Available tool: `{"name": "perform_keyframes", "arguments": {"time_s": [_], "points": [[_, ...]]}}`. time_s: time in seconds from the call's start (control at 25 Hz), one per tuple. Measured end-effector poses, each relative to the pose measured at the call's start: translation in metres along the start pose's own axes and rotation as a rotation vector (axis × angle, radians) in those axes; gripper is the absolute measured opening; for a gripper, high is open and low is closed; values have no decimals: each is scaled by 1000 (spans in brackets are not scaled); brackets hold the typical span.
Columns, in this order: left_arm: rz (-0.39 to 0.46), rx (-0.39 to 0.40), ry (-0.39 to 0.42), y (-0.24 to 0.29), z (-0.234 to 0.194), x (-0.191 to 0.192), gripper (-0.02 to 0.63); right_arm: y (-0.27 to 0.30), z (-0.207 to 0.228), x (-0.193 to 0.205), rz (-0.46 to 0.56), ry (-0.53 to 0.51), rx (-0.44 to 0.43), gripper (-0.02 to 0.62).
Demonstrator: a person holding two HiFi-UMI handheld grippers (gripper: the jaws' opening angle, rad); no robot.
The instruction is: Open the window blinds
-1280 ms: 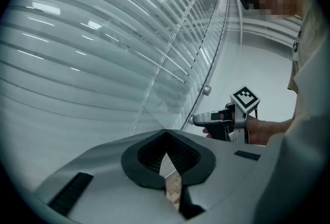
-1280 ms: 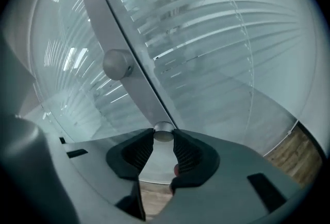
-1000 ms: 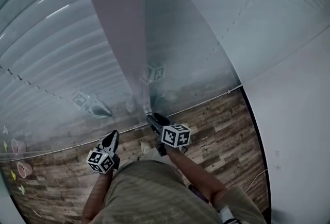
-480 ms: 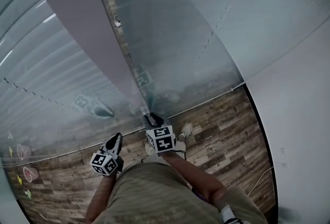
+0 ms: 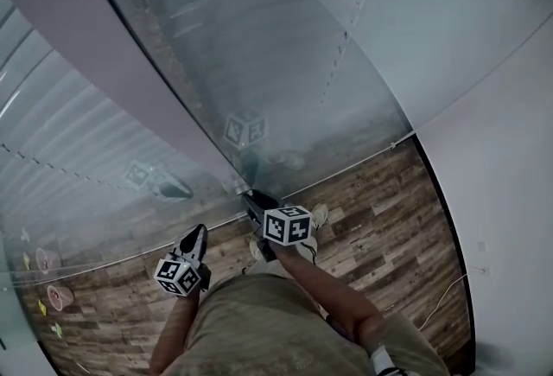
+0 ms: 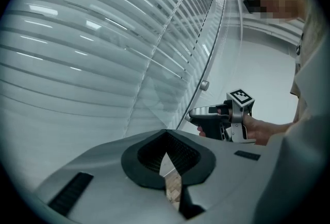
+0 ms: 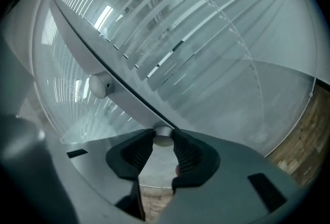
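Horizontal blinds (image 5: 285, 37) hang behind glass panes on both sides of a grey upright frame (image 5: 104, 46). Low on that frame a small silver knob (image 7: 163, 138) sticks out. My right gripper (image 7: 163, 141) is shut on it, one ribbed pad on each side. Its jaws have just been closing in on the knob, then eased a touch. In the head view the right gripper (image 5: 249, 194) meets the frame's foot. A second knob (image 7: 99, 85) sits higher on the frame. My left gripper (image 6: 165, 138), at lower left (image 5: 195, 232), is shut on nothing and apart from the glass.
The floor (image 5: 380, 219) is wood-patterned planks, with a white wall (image 5: 501, 175) at the right and a thin cable (image 5: 449, 296) near it. Small coloured decals (image 5: 47, 279) mark the lower left glass. The person's shoe (image 5: 318, 214) stands close to the pane.
The head view has swung, so the grey frame now leans further left across the picture. The right gripper stays at the frame's foot. The left gripper has hardly moved.
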State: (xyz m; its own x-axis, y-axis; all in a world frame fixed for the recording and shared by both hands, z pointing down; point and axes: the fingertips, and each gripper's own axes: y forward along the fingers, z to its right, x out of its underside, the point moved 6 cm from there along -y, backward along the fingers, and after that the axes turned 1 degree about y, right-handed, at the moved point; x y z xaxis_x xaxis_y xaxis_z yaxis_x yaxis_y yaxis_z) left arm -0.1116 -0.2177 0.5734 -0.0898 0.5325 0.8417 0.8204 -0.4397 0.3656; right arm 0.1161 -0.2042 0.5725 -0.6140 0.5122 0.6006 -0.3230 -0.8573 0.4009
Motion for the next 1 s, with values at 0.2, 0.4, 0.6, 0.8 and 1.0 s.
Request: {"name": "perform_keyframes", "arguments": {"time_s": [0.2, 0.4, 0.6, 0.8, 1.0], "points": [[2, -6, -4, -1, 4, -4, 14, 2, -29, -2, -99, -549, 281, 132], [0, 0, -5, 8, 12, -14, 14, -5, -18, -13, -45, -381, 133, 149], [-7, -4, -35, 6, 10, -13, 14, -3, -7, -7, -70, -48, 15, 153], [-6, -5, -31, 7, 10, -14, 14, -1, -11, -7, -85, -122, 93, 135], [1, -15, -31, 14, -3, 6, 14, 12, -11, 14, -174, -674, 290, 135]]}}
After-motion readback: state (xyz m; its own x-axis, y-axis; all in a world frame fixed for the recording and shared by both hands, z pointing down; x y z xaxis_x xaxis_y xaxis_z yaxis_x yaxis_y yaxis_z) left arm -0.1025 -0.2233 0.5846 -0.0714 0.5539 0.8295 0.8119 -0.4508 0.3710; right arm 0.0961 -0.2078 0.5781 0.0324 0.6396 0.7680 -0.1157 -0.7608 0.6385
